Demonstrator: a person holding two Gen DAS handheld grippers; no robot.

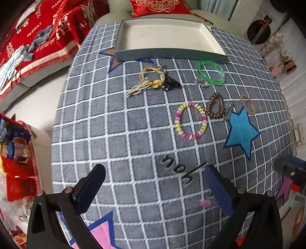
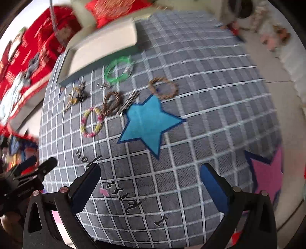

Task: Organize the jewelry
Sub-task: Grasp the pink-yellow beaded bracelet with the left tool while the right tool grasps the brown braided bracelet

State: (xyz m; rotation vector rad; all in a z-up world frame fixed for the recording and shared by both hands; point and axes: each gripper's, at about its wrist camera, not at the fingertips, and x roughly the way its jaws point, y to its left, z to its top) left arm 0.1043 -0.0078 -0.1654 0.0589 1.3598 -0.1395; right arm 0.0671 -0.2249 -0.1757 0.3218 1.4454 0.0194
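Jewelry lies loose on the grey checked cloth [image 1: 118, 134]. A green bangle [image 1: 211, 72] and a yellow cord bracelet with a black piece [image 1: 153, 77] lie in front of an empty grey tray [image 1: 168, 55] at the far edge. A pink-yellow coil bracelet [image 1: 190, 120], a brown coil ring [image 1: 215, 105], a silver clip [image 1: 229, 111] and a woven ring [image 1: 248, 104] lie mid-right by a blue star [image 1: 242, 130]. My left gripper [image 1: 155, 182] is open and empty near the front. My right gripper [image 2: 151, 182] is open and empty; its view is blurred, showing the bangle [image 2: 118, 70] and woven ring [image 2: 163, 88].
A sofa with red covers [image 1: 38, 38] lies to the left beyond the table. A red cushion [image 1: 160, 7] sits behind the tray. Pink stars [image 2: 267, 172] mark the cloth near the front. The right gripper's body [image 1: 290, 168] shows at the left view's right edge.
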